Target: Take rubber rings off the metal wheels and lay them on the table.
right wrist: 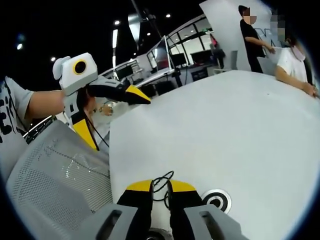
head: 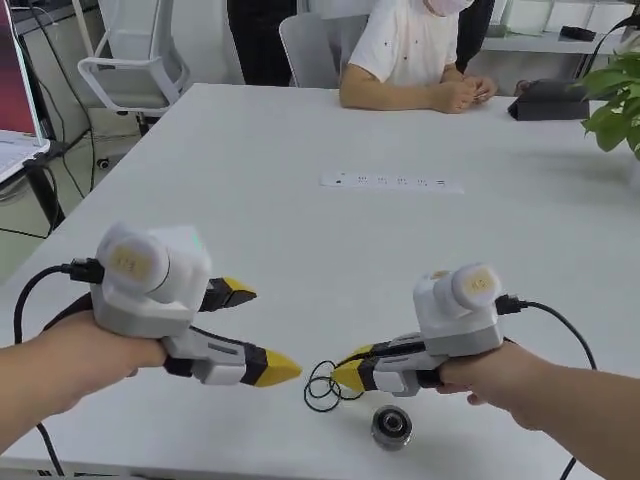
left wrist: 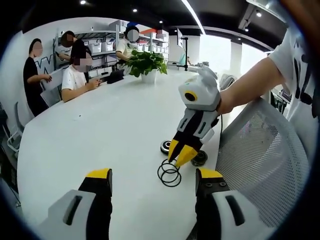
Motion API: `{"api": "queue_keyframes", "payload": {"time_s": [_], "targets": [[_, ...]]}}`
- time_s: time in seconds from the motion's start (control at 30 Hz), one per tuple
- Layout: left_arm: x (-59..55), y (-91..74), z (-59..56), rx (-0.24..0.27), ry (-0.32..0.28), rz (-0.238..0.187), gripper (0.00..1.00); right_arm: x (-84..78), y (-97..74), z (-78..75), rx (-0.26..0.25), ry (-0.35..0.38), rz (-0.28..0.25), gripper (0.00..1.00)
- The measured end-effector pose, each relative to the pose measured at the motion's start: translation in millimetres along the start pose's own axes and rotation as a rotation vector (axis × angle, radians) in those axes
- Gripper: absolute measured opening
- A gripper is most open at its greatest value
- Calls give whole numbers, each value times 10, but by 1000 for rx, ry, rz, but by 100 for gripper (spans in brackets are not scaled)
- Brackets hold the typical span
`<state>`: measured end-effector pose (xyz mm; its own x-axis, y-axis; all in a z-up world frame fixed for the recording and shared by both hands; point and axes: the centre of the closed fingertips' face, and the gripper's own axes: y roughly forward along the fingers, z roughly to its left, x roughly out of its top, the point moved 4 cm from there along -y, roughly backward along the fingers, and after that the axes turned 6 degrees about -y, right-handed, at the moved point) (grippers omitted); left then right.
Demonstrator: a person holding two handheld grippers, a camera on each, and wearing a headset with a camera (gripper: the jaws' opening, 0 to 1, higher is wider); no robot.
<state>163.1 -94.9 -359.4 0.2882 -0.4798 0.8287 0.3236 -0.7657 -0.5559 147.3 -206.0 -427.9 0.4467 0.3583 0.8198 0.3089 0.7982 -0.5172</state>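
Observation:
Thin black rubber rings (head: pixel 321 386) lie looped on the white table (head: pixel 330 240) near its front edge. My right gripper (head: pixel 346 372) has its yellow tips closed on one loop of the rubber rings (right wrist: pixel 161 186), low over the tabletop. A metal wheel (head: pixel 391 425) rests just below that gripper. In the left gripper view, the rings (left wrist: pixel 169 174) lie ahead, and two wheels (left wrist: pixel 165 146) (left wrist: pixel 200 158) sit beside the right gripper (left wrist: pixel 181 156). My left gripper (head: pixel 262 331) hovers to the left of the rings, jaws wide apart and holding nothing.
A white power strip (head: pixel 391 182) lies mid-table. A person sits at the far edge with hands on the table (head: pixel 455 93). A plant (head: pixel 615 100) stands at the back right. A mesh office chair (left wrist: pixel 260 155) is close behind the front edge.

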Motion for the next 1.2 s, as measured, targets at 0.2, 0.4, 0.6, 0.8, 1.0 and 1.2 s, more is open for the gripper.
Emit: {"api": "queue_keyframes", "payload": {"time_s": [0.2, 0.4, 0.6, 0.8, 1.0, 1.2], "targets": [[21, 16, -11, 1, 6, 0, 65, -24, -8, -7, -6, -34, 10, 20], [42, 30, 3, 1, 8, -2, 65, -6, -34, 9, 0, -49, -1, 29], [105, 63, -3, -1, 10, -11, 65, 50, -95, 19, -2, -49, -38, 35], [156, 104, 12, -5, 13, -23, 65, 120, -171, -22, -18, -51, -74, 37], [209, 171, -5, -15, 15, -24, 65, 177, -249, -89, -38, -41, -117, 41], [272, 231, 8, -21, 11, -32, 64, 199, -326, -139, -54, -33, -143, 45]]}}
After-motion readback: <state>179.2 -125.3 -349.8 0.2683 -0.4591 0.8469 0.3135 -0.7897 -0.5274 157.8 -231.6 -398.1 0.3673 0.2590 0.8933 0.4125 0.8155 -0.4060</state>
